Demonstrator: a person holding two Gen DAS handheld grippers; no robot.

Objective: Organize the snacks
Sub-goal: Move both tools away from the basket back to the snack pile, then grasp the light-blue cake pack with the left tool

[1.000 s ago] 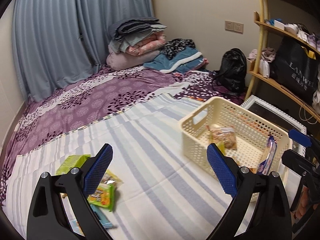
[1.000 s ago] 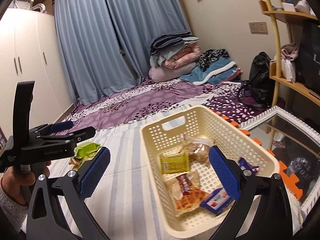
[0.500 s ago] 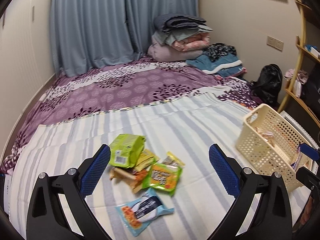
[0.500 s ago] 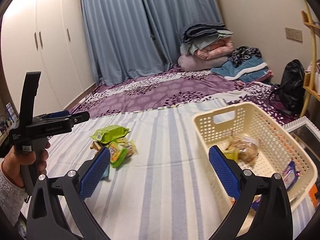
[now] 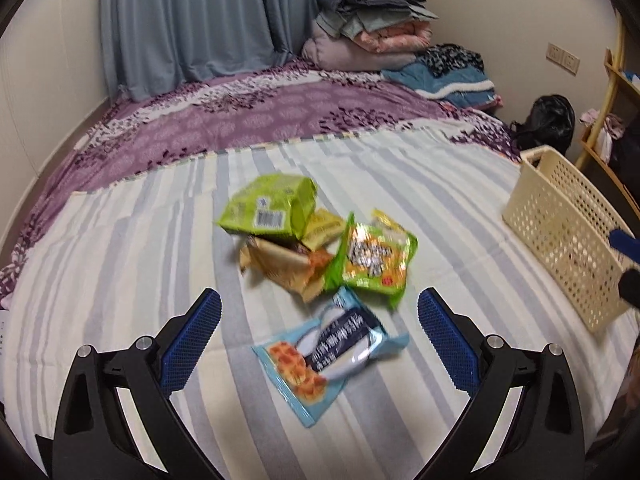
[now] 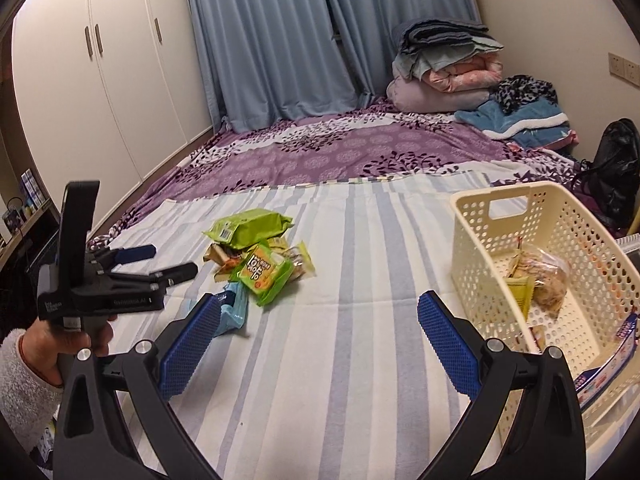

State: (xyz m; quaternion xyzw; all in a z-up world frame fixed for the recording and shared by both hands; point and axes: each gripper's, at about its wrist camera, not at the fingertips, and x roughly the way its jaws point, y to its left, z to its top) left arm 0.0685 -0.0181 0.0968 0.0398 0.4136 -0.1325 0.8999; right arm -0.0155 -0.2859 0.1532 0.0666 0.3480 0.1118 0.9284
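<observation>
Grippers, left [image 5: 319,332] and right [image 6: 319,332], stood open and empty; snack packets [image 5: 316,248] lay at twelve o'clock of the left one, cream basket [image 6: 472,236] at three.

Black grippers [image 5: 319,320] w/ blue ribbed pads [image 5: 188,336]; silver screws — fuzzy white sleeve [image 6: 20,384].

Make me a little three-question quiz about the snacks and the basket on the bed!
1. True or false: the left gripper is holding a snack.
2. Which packet lies nearest the left gripper: A) the blue packet, B) the big green packet, C) the orange-green packet?
3. Fill in: the basket already holds some ____.

Key:
1. False; its jaws are open and empty.
2. A
3. snacks
</observation>
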